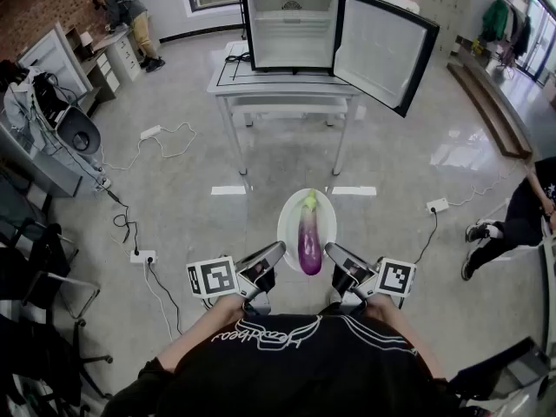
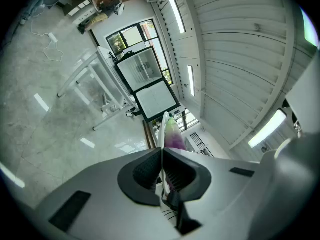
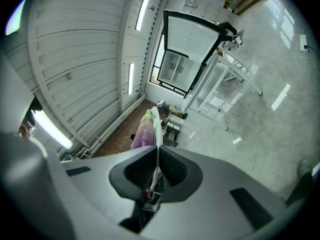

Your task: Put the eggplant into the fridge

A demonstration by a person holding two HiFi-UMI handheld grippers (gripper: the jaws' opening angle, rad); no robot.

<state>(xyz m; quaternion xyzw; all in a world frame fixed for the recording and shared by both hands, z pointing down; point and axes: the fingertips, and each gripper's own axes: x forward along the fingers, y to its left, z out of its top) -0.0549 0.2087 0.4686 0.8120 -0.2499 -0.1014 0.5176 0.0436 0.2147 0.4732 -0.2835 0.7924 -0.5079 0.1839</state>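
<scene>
Eggplant (image 1: pixel 309 237) lies on a white plate (image 1: pixel 287 218), and the plate is carried in the air between the two grippers, in front of the person's chest. Its long axis points away from the person, with the green stem end forward and the purple body toward the grippers, so it is directed almost straight at the fridge (image 1: pixel 291 26). The left gripper (image 1: pixel 273 254) has its jaws closed tight on the left rim of the plate, and the right gripper (image 1: pixel 335 256) is closed in the same way on the right rim. Each gripper view shows the thin white edge pinched between the dark pads. Neither gripper touches the eggplant itself; it only rests loose on the plate.

The fridge stands on a white table (image 1: pixel 228 78), straight ahead and well apart from the plate, with open floor between. Its door (image 1: pixel 383 50) is swung open to the right, so the opening faces the person. I judge that both grippers are equally near and must go forward together with the plate level, otherwise the eggplant may roll.

The top of the fridge is cut off by the edge of the head view. The near edge of the plate is hidden behind the grippers, and whether the shelves inside are free is hard to make out.
</scene>
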